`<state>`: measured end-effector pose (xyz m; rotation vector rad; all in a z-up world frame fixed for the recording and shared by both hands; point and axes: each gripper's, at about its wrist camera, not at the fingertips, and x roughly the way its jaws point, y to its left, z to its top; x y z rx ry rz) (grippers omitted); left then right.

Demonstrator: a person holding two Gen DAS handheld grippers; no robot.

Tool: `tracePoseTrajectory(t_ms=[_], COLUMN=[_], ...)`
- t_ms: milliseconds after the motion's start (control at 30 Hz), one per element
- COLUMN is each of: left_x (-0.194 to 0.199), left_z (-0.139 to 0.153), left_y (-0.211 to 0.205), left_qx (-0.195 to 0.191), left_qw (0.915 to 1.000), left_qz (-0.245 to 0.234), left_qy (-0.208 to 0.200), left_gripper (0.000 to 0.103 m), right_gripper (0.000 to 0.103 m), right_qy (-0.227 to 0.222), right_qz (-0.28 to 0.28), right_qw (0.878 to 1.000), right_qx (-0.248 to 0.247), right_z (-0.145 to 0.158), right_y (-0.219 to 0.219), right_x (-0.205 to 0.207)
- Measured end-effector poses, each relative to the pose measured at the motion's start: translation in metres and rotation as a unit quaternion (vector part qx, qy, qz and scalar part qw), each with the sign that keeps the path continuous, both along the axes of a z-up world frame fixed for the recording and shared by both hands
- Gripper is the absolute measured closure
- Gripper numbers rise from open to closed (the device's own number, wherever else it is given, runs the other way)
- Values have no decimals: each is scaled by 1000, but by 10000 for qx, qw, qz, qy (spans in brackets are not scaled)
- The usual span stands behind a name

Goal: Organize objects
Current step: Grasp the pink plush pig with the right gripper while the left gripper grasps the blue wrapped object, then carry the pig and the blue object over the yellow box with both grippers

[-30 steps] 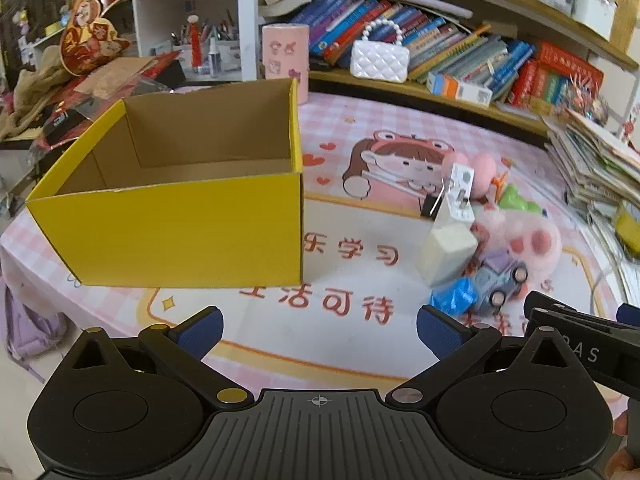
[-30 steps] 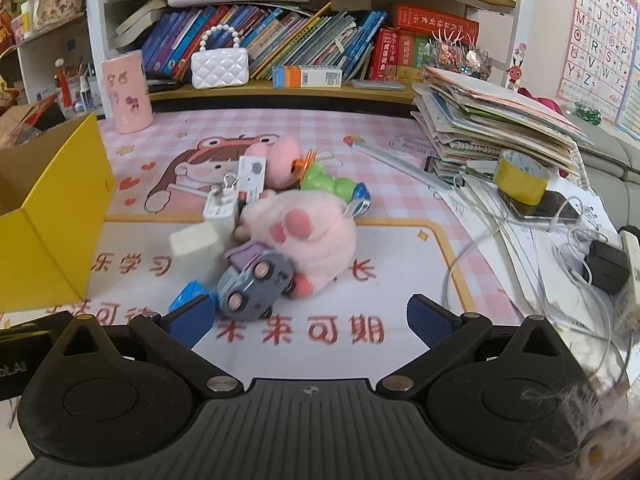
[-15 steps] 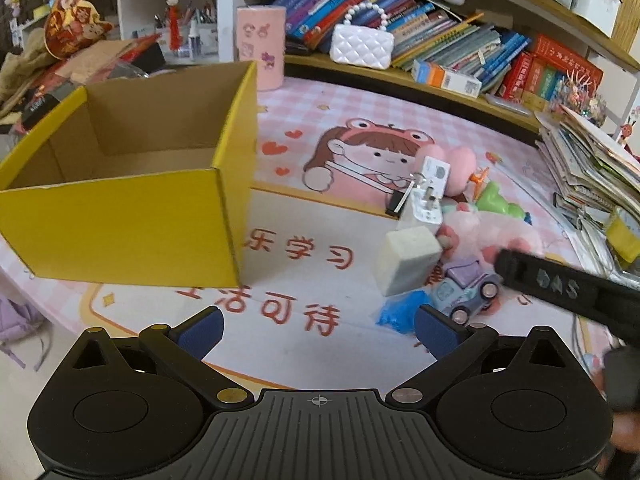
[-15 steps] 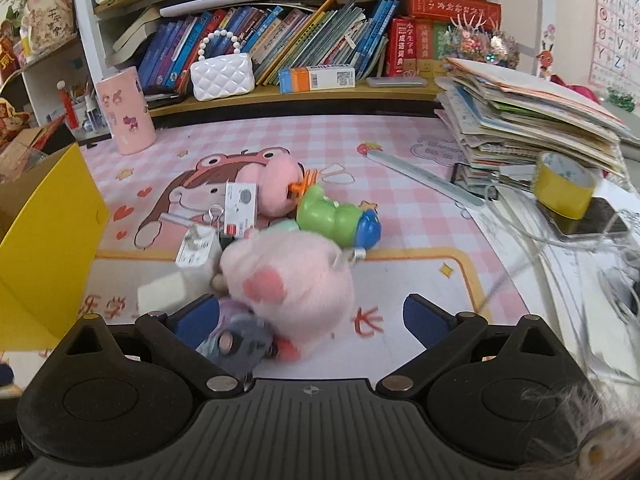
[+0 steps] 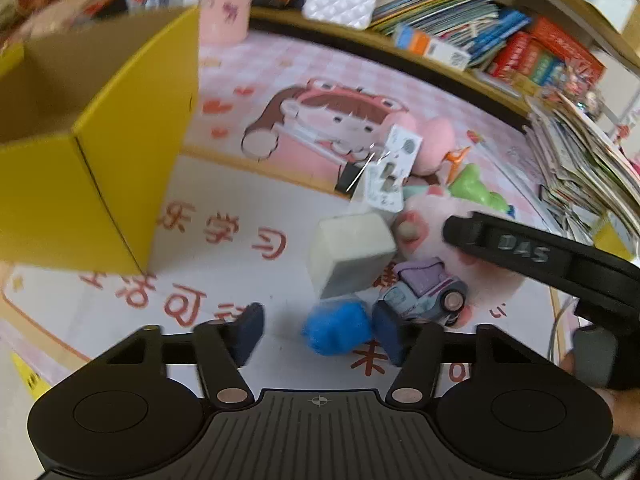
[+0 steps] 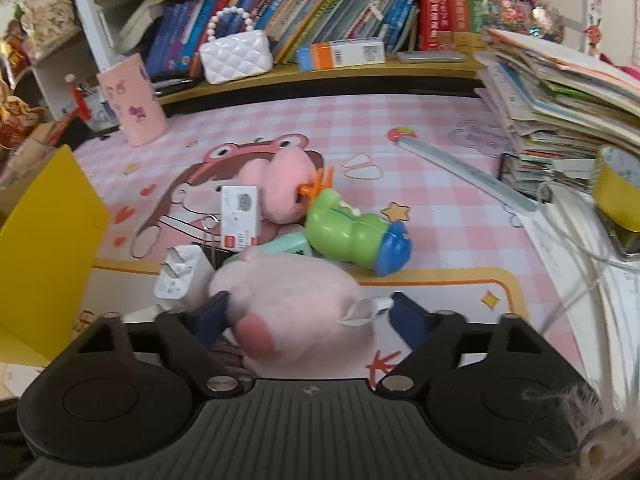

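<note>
- Grippers first, nearest the viewer: the right gripper has its jaws spread on either side of a pink plush toy, the left pad against the fur, the right pad just beside a white tag on it; whether it is already squeezing cannot be told.
- Left gripper is also spread, with a crumpled blue object lying between its pads, not yet pinched.
- Just beyond the blue object on the desk mat sit a small purple-and-grey toy car and a white block, both touching the plush.
- Plush judgement: soft, light and squashy, so it should compress in the grip; taking it across the thick middle of the body looks safer than by the tag or a limb.
- Behind the plush, towards the middle of the mat: a white plug adapter, a small white card box, a green plastic toy with a blue end and a second pink plush.
- At the mat's left edge stands an open yellow cardboard box, the likely destination.
- Farthest, along the back edge: a pink cup, then a shelf with a white quilted handbag and books.
</note>
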<state>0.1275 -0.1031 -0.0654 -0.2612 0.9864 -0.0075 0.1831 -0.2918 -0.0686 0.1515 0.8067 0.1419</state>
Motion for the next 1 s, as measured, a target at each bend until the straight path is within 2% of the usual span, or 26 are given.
tracePoseTrajectory(t_ms=[33, 100, 133, 300, 600, 700, 1000], left_x=[1, 0, 0, 1, -13, -17, -40], left_z=[-3, -8, -7, -1, 28, 33, 45], left_y=[1, 0, -2, -1, 1, 5, 25], left_qx=[-79, -176, -145, -92, 231, 201, 28], left_qw=[9999, 9996, 9997, 9999, 9983, 9976, 9940], left_qz=[34, 47, 10, 40, -25, -3, -110], left_qy=[94, 194, 199, 59, -532, -659, -1092], left_gripper=[57, 63, 71, 72, 72, 72, 72], right_gripper=[34, 37, 40, 43, 43, 43, 43], right_qy=[-16, -37, -59, -209, -712, -877, -978], right_qz=[64, 86, 92, -134, -752, -744, -766], right_qw=[9999, 9999, 9998, 9995, 9944, 9931, 9922], right_qx=[94, 135, 169, 200, 210, 211, 91], right_z=[0, 0, 1, 10, 38, 45, 55], right_y=[-2, -3, -4, -16, -41, -38, -16], right_x=[1, 1, 2, 1, -15, -25, -64])
